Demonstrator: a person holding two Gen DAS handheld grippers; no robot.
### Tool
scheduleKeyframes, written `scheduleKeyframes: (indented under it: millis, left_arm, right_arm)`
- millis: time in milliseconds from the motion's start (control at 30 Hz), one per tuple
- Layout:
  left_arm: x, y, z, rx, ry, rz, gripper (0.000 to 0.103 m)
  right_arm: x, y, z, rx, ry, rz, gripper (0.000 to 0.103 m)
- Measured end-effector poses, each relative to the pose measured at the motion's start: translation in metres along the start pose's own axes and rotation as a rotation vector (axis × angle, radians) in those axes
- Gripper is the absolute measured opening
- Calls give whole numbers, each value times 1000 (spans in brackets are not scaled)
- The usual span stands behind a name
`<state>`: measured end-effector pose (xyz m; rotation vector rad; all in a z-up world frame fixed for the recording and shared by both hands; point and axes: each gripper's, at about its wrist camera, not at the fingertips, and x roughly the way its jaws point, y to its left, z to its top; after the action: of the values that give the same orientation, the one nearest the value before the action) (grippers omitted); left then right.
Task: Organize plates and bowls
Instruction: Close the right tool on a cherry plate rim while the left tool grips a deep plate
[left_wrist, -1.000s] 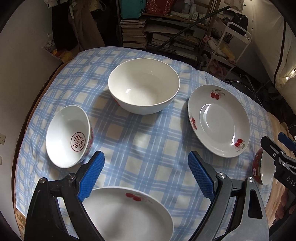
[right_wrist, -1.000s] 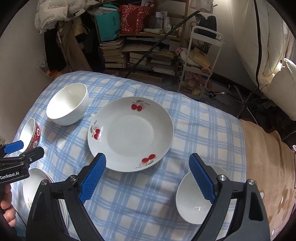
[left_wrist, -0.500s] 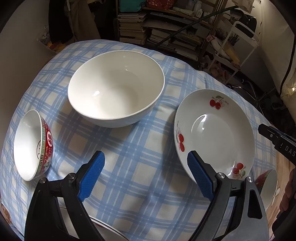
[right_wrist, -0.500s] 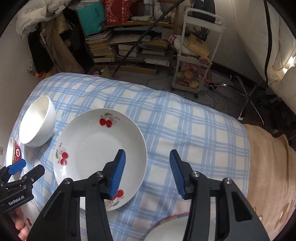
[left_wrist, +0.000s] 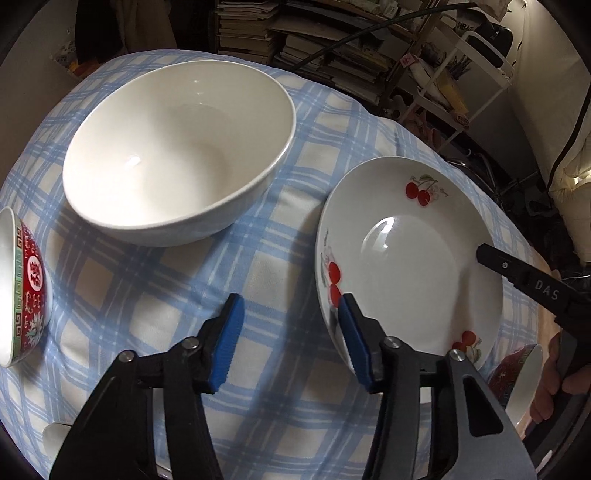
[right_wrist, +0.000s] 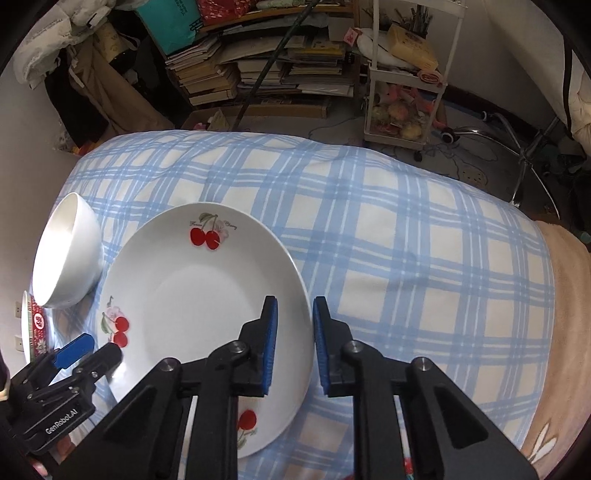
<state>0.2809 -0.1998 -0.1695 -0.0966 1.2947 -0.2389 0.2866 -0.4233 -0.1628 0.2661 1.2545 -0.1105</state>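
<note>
A white plate with red cherries (left_wrist: 406, 258) (right_wrist: 199, 314) lies on the blue checked cloth (right_wrist: 388, 258). My right gripper (right_wrist: 295, 304) straddles the plate's right rim. Its jaws are closing, and a sliver of cloth still shows beside the rim. My left gripper (left_wrist: 290, 301) is at the plate's left rim, jaws closing. The rim sits just inside its right pad (left_wrist: 354, 343), and the left pad is well clear. Each gripper shows in the other's view: right gripper (left_wrist: 532, 288), left gripper (right_wrist: 92, 350). A large white bowl (left_wrist: 177, 147) (right_wrist: 66, 258) stands left of the plate.
A small red patterned bowl (left_wrist: 22, 288) (right_wrist: 35, 325) lies tilted at the far left. Another red bowl (left_wrist: 517, 373) lies near a hand at the lower right. Book stacks (right_wrist: 221, 74) and a white cart (right_wrist: 402, 92) stand beyond the cloth's far edge. A brown blanket (right_wrist: 561, 314) lies to the right.
Both grippers came down and forward onto the cherry plate from opposite sides. Both sets of jaws narrowed, the right ones far more. The near plate has dropped out of view.
</note>
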Motion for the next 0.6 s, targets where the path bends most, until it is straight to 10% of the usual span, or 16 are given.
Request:
scheduleKeyframes:
  millis: [233,600]
  left_arm:
    - [7,1,10,-21,44,-86,10]
    - [-6,2,-4,50,68,-61,10]
  right_arm:
    - [-3,0,0,-17,13,0,12]
    - [-17,8,-23,-32,15,-2,11]
